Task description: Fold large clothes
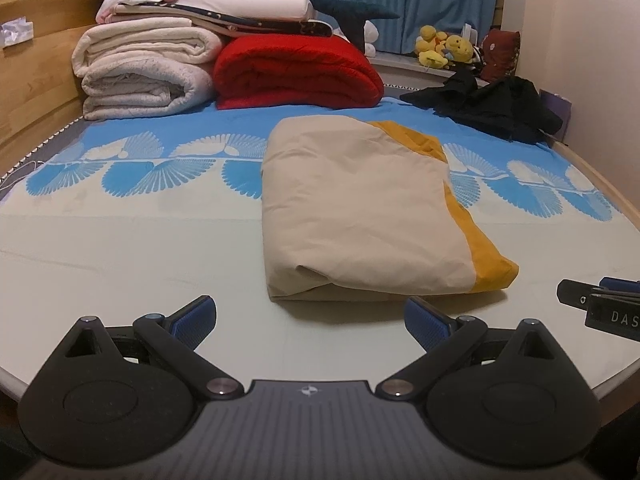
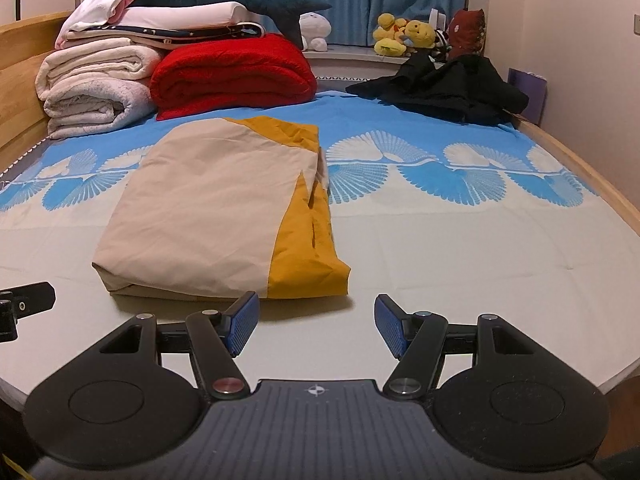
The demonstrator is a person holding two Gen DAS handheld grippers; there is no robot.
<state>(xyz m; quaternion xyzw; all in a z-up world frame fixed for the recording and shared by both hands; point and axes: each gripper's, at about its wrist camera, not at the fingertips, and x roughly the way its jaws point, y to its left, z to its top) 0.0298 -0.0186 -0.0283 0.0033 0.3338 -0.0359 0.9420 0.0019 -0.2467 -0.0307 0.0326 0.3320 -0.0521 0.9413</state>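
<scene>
Both my left gripper (image 1: 310, 326) and right gripper (image 2: 316, 326) hover spread wide, holding nothing, near the folded, smooth beige-and-mustard garment (image 1: 360, 208) on the patterned bedsheet (image 1: 132, 240).

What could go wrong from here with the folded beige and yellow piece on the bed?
The folded garment lies loosely stacked, so gripping only its top layer may undo the fold. The yellow part sticks out on one side and could drag open. Both the left tool and right tool are open and near its front edge, so they might snag it.
</scene>
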